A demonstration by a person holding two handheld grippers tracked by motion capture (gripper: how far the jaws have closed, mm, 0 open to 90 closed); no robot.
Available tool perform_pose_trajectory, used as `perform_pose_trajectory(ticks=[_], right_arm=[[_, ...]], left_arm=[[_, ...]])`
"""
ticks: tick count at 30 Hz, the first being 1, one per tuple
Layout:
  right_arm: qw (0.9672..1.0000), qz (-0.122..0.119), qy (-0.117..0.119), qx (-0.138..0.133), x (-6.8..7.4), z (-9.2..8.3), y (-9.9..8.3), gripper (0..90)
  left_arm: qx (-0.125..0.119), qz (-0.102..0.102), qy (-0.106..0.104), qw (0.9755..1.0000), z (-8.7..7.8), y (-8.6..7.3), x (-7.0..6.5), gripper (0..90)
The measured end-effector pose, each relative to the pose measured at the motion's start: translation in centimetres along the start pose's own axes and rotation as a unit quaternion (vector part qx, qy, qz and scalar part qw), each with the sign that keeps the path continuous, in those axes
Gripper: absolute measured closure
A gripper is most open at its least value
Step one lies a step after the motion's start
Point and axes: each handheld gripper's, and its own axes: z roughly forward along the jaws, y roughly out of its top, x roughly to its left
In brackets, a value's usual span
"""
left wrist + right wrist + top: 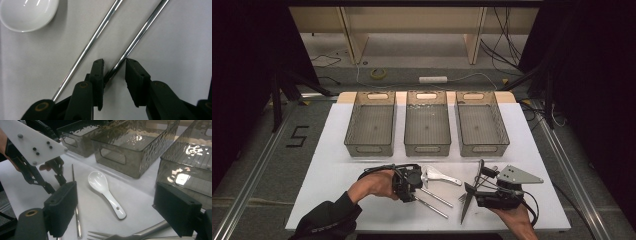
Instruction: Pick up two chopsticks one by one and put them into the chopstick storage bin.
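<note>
A: Where is the left hand-held gripper (417, 186)?

B: Low over the white table (337, 175), at the near ends of two metal chopsticks. In the left gripper view, the right-hand chopstick (140, 37) runs between the jaws. It lies against the left pad, while the right pad stands just clear of it.

A: So it is not gripped?

B: Not yet on both sides. The jaws are narrow around it, with a small gap left on the right. The other chopstick (87, 48) lies just outside the left jaw.

A: And the right hand-held gripper (482, 192)?

B: It rests over the near right part of the table, jaws wide apart with nothing between the pads. A fork (130, 236) lies just below them.

A: What else is there?

B: A white spoon (106, 192) lies beside the chopsticks, and three clear bins (427, 125) stand in a row farther back.
</note>
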Motion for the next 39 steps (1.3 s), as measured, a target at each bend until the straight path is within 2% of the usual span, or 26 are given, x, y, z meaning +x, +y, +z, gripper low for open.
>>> perform_pose_trajectory(ticks=[9,12,14,19,25,27,35,39], right_arm=[[1.0000,-0.004,0.001,0.006,0.06,0.05,-0.01,20.4],[1.0000,-0.003,0.001,0.007,0.09,0.08,-0.01,20.5],[1.0000,-0.004,0.000,0.008,0.10,0.11,-0.02,20.5],[0.9999,-0.008,0.001,0.010,0.12,0.17,-0.02,20.7],[0.9999,-0.009,0.001,0.013,0.15,0.24,-0.04,21.0],[0.9999,-0.007,0.000,0.015,0.17,0.24,-0.04,21.0],[0.9998,-0.009,-0.001,0.017,0.16,0.26,-0.03,21.1],[0.9998,-0.010,0.000,0.017,0.16,0.27,-0.02,21.1]], left_arm=[[0.002,0.029,-0.005,0.9996,-0.05,-0.10,-0.28,75.0],[0.001,0.029,-0.008,0.9995,-0.01,-0.12,-0.41,76.7],[0.003,0.039,-0.007,0.9992,-0.06,-0.13,-0.38,77.6],[0.001,0.040,-0.011,0.9991,-0.01,-0.17,-0.50,79.9],[-0.001,0.049,-0.014,0.9987,0.00,-0.21,-0.60,81.7],[0.003,0.058,-0.014,0.9982,-0.04,-0.20,-0.61,83.7],[0.001,0.064,-0.015,0.9978,-0.05,-0.22,-0.71,85.3],[0.000,0.059,-0.015,0.9981,-0.06,-0.23,-0.72,85.5]])
